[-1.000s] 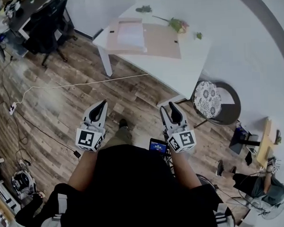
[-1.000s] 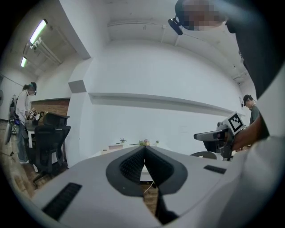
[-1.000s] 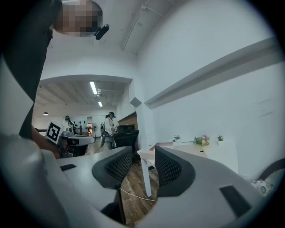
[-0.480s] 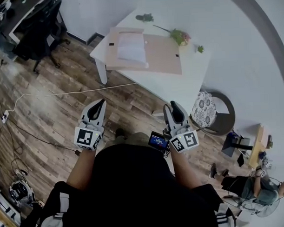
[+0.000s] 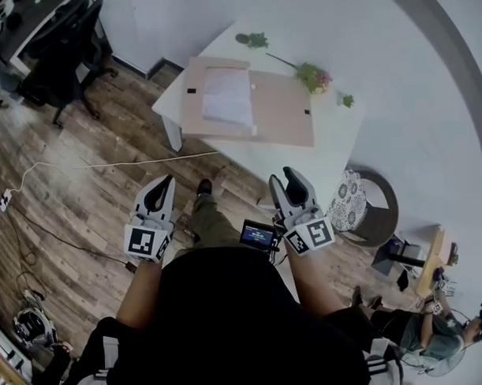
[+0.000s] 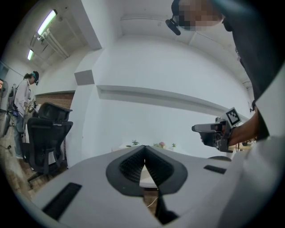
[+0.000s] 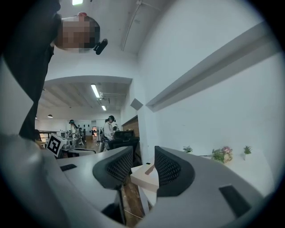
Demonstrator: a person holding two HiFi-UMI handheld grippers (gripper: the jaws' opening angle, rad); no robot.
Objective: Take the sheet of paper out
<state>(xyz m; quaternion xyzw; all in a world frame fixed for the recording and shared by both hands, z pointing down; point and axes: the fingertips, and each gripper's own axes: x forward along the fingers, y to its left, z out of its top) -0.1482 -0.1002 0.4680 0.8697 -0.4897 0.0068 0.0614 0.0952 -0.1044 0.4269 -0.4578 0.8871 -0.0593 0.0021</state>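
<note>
Lying well beyond left gripper (image 5: 165, 185) (jaws together): paper (image 5: 226, 95).

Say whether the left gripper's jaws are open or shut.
Shut: the left gripper has its jaws touching at the tips, nothing between them.

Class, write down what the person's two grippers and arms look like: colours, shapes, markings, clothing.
Both the left gripper and the right gripper have light grey, tapering shells with a dark centre. Each carries a white cube printed with black square markers. Each claw has dark, ribbed pads. The person wears a black top, and the forearms are uncovered.
</note>
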